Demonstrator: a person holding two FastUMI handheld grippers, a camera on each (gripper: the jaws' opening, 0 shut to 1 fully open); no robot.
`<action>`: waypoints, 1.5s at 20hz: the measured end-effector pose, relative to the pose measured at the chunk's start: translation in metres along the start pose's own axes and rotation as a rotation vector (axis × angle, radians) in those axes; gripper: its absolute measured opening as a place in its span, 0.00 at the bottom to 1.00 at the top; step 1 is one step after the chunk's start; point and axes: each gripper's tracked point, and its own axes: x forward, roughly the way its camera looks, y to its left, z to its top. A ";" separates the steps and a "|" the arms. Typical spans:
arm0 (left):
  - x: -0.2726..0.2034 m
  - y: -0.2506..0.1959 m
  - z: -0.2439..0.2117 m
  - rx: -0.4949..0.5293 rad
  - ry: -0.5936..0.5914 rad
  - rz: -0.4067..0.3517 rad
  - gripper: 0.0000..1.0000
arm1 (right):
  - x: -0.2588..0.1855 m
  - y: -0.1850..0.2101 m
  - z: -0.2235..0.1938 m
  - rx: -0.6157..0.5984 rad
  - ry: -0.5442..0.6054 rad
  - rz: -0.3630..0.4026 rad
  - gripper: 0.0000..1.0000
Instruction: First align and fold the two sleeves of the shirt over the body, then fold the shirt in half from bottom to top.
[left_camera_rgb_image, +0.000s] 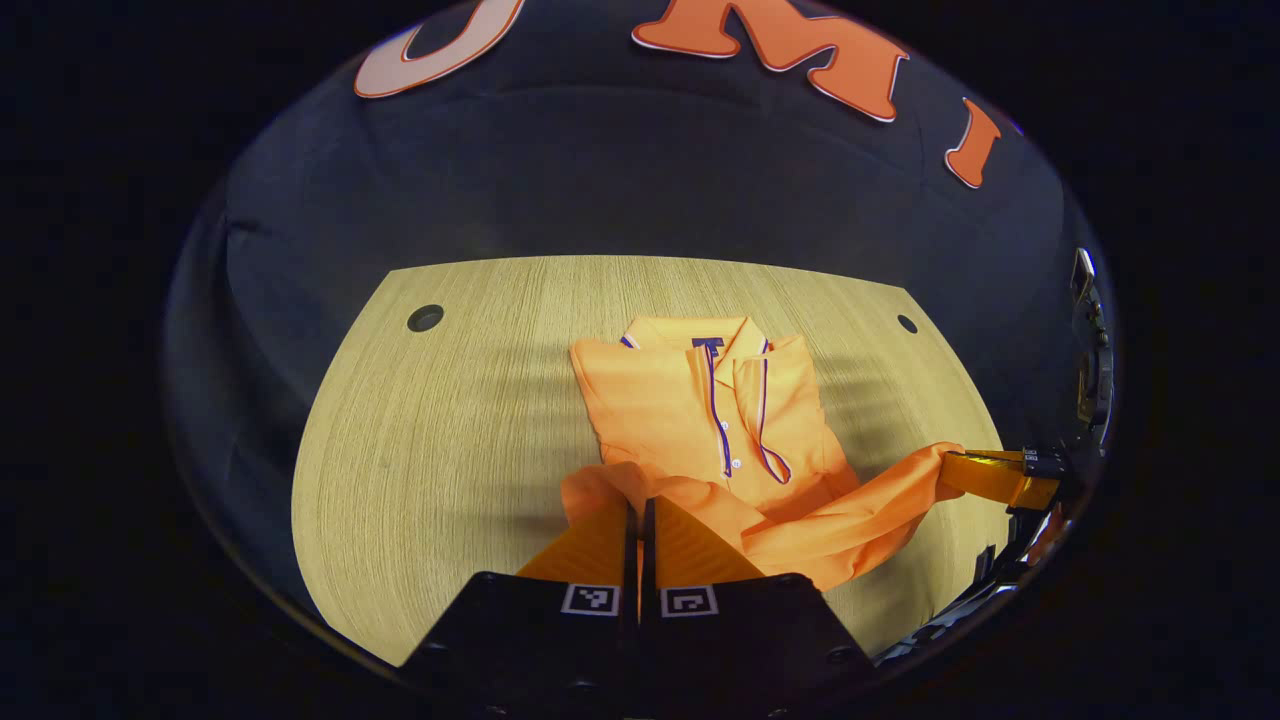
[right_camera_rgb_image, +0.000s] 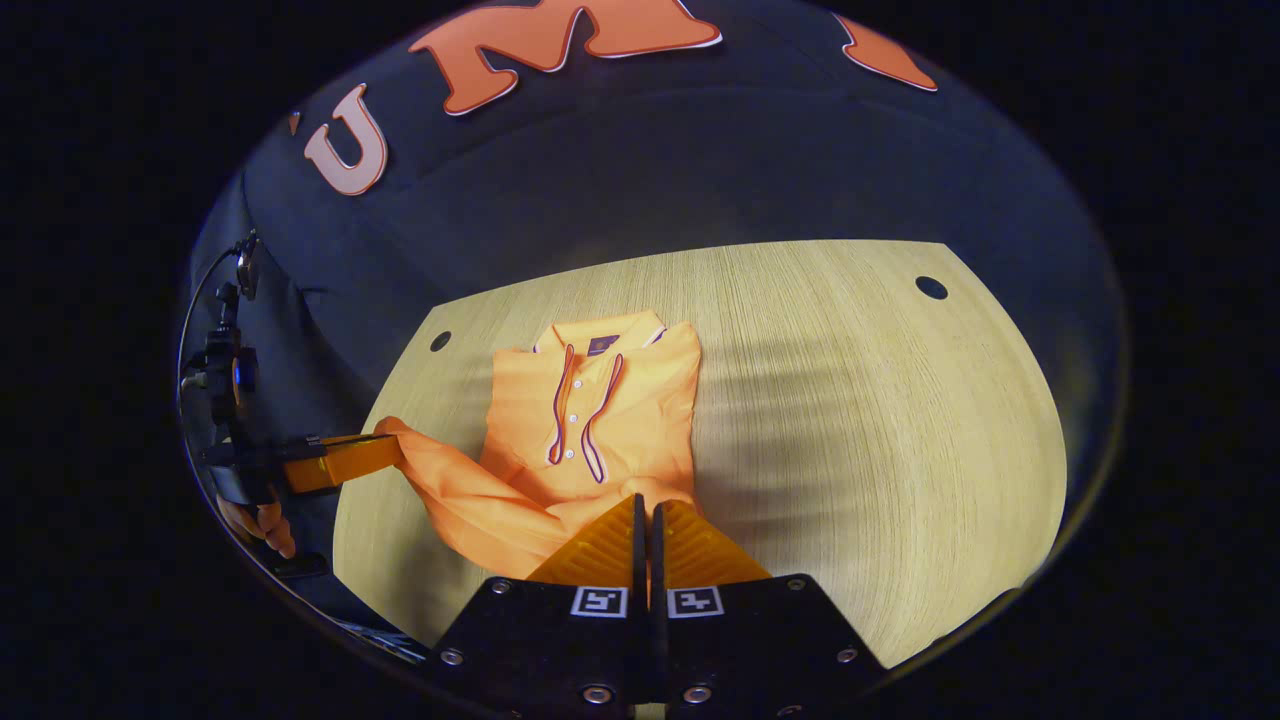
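An orange polo shirt (left_camera_rgb_image: 690, 400) with dark placket trim lies collar-away on the wooden table (left_camera_rgb_image: 450, 430), its sleeves folded in over the body. My left gripper (left_camera_rgb_image: 640, 505) is shut on the shirt's near bottom hem, which bunches up at its fingertips. In the left gripper view, the right gripper (left_camera_rgb_image: 965, 470) pinches the other hem corner and holds it off the table. The right gripper view shows the shirt (right_camera_rgb_image: 610, 410) with my right gripper (right_camera_rgb_image: 646, 503) shut on the hem. There the left gripper (right_camera_rgb_image: 385, 450) pulls the opposite corner, with a hand (right_camera_rgb_image: 255, 525) behind it.
The light wood table (right_camera_rgb_image: 850, 400) has small round holes near its far corners (left_camera_rgb_image: 425, 318) (right_camera_rgb_image: 931, 287). Bare tabletop spreads on both sides of the shirt. The booth's black cloth wall stands behind the table.
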 end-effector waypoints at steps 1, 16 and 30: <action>0.005 0.003 0.006 -0.002 -0.001 -0.001 0.01 | 0.005 0.001 0.005 0.001 0.004 0.000 0.00; 0.083 0.049 0.076 -0.034 -0.027 0.025 0.01 | 0.089 -0.007 0.080 -0.001 0.022 -0.047 0.01; 0.149 0.074 0.100 -0.042 0.006 0.060 0.02 | 0.167 -0.030 0.110 0.102 0.077 -0.127 0.02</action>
